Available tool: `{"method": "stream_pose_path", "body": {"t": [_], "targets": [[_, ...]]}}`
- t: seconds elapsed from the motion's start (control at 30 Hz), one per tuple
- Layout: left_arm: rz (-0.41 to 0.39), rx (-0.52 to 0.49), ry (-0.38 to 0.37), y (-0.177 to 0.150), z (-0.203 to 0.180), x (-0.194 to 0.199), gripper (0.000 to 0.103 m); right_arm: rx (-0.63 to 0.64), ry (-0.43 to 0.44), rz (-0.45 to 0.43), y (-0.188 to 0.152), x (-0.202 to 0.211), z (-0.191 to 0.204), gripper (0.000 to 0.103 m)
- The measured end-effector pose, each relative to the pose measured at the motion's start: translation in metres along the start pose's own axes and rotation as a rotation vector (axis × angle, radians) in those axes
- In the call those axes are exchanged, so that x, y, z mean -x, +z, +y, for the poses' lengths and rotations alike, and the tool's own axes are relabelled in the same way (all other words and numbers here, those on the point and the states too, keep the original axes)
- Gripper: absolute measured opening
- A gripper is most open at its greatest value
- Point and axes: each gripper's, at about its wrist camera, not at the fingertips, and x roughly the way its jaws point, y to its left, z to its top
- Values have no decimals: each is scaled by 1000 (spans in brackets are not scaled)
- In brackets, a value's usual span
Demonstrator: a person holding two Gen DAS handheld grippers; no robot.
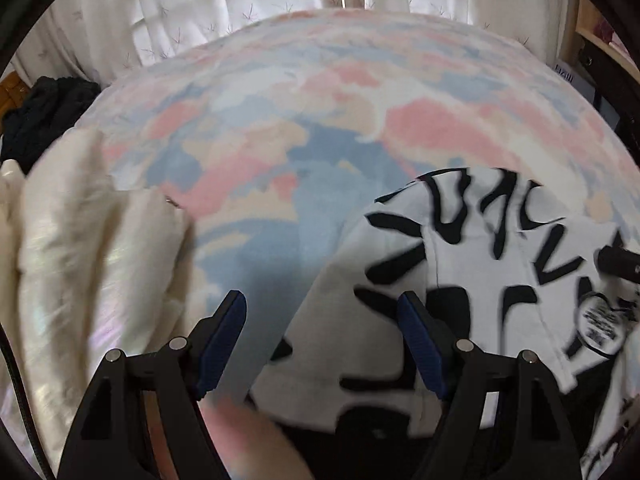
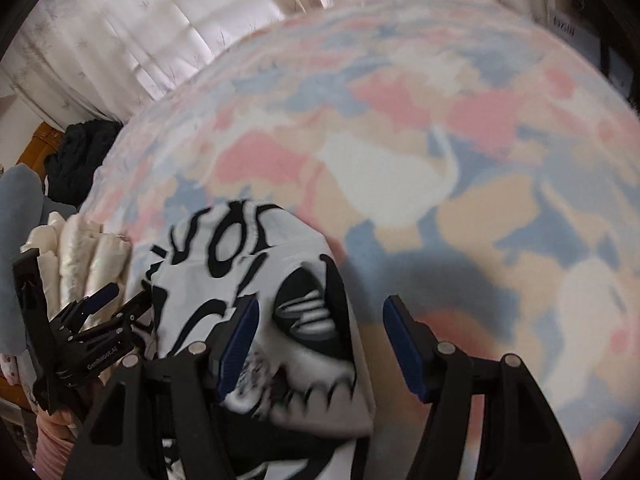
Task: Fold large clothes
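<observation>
**On the pastel bedspread, a printed garment waits between two wide grippers**

Near the front edge of the bedspread (image 1: 320, 92) lies the white garment with black lettering (image 1: 452, 256), bunched rather than spread flat. The left gripper (image 1: 322, 316) hangs over the garment's left edge, jaws wide, nothing pinched. The right gripper (image 2: 318, 330) hangs over its right edge, equally wide and empty. Left of the garment sits a cream fabric pile (image 1: 88, 240), probably set aside to leave folding room.
</observation>
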Motion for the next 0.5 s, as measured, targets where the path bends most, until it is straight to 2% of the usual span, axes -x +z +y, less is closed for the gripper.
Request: {"method": "stream_pose_path", "body": {"t": [0.03, 0.07, 0.1, 0.17, 0.23, 0.27, 0.3, 0.33, 0.37, 0.4, 0.47, 0.5], "targets": [[2, 0, 1, 1, 2, -7, 77, -6, 13, 17, 1, -9, -2, 64], [5, 1, 0, 2, 3, -13, 83, -10, 37, 35, 2, -18, -4, 64], [4, 10, 10, 2, 7, -20, 94, -10, 48, 41, 3, -23, -5, 64], [7, 42, 3, 0, 15, -27, 103, 4, 61, 43, 3, -33, -8, 63], [30, 77, -57, -4, 22, -32, 103, 27, 75, 40, 2, -38, -9, 49], [30, 89, -68, -5, 23, -33, 102, 40, 88, 42, 1, -40, -8, 32], [24, 82, -79, -7, 21, -32, 94, 52, 115, 48, 0, -42, -7, 19], [16, 60, -93, -8, 17, -29, 88, 64, 121, 48, -2, -43, -5, 18], [9, 33, -112, -9, 14, -28, 70, 82, 111, 38, -4, -42, -2, 16], [0, -5, -145, -10, 8, -22, 44, 107, 104, 28, -5, -40, 2, 12], [6, -56, -187, -11, -2, -13, 9, 136, 99, 18, -7, -37, 7, 8], [-10, -82, -156, -12, -8, -7, 8, 158, 92, 7, -9, -33, 11, 7]]}}
